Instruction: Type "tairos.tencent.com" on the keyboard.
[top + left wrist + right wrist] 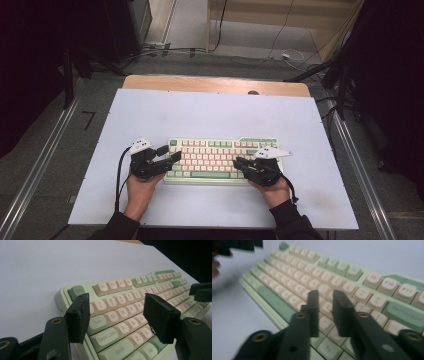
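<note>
A mint-green keyboard [220,157] with cream keys lies on the white mat [210,110], near its front. My left gripper [170,153] hovers at the keyboard's left end, its jaws wide apart with nothing between them. In the left gripper view the left gripper [115,300] frames the number and letter rows of the keyboard [112,286]. My right gripper [238,163] is over the lower right keys. In the blurred right gripper view the right gripper [325,293] stands open by a narrow gap above the keyboard [294,277], holding nothing.
The mat covers a wooden table [200,82]. Metal rails [45,155] run along both sides, and cables [165,50] lie on the floor behind. Bare mat lies behind and beside the keyboard. The other gripper [200,291] shows at the right of the left gripper view.
</note>
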Demonstrator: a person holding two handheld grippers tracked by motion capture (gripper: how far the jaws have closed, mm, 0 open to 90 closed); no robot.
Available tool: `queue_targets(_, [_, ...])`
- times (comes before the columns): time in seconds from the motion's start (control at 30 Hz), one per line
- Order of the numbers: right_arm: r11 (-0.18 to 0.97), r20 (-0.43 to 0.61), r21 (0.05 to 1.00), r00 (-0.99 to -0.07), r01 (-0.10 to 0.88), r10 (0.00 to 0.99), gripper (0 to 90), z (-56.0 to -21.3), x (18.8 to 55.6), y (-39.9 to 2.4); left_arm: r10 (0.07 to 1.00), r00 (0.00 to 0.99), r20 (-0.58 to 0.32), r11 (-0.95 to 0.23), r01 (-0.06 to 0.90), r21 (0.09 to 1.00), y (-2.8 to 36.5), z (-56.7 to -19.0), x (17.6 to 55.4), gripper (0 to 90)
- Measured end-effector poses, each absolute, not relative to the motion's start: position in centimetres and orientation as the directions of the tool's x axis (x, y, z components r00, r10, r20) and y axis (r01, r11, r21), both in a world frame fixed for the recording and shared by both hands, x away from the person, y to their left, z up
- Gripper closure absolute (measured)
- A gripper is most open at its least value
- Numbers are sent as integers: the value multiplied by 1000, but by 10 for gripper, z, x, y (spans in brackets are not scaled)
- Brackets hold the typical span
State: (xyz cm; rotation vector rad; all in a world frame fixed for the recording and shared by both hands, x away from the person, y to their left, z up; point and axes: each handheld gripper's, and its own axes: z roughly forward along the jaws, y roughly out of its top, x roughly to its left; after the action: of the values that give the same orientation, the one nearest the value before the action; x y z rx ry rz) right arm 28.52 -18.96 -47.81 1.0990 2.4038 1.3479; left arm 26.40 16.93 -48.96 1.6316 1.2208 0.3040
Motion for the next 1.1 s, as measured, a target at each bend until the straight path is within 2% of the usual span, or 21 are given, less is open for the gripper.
queue_targets(0.1, [205,268,825,-683,527,679,505,-474,287,-201,820,451,-351,47,559,828,169,-489,264,391])
queue_targets(0.27, [81,359,828,-636,554,683,347,-472,293,-215,819,457,-347,39,560,828,168,-489,264,391])
queue_targets(0.67, [93,347,826,-632,556,693,337,-474,294,-214,813,469,-346,25,565,825,164,-490,263,392])
queue_targets(0.93, [104,342,821,-631,561,696,338,-475,295,-213,797,505,-332,-14,565,825,155,-492,262,427])
queue_targets(1.03, [105,340,822,-630,560,698,338,-476,295,-213,787,520,-333,-25,566,824,152,-493,262,462])
queue_targets(1.07, [106,341,820,-630,562,697,338,-476,295,-213,776,530,-340,-28,568,822,150,-493,262,502])
queue_targets(1.1, [107,341,820,-630,562,698,338,-476,295,-212,761,547,-349,-33,570,821,149,-493,262,593])
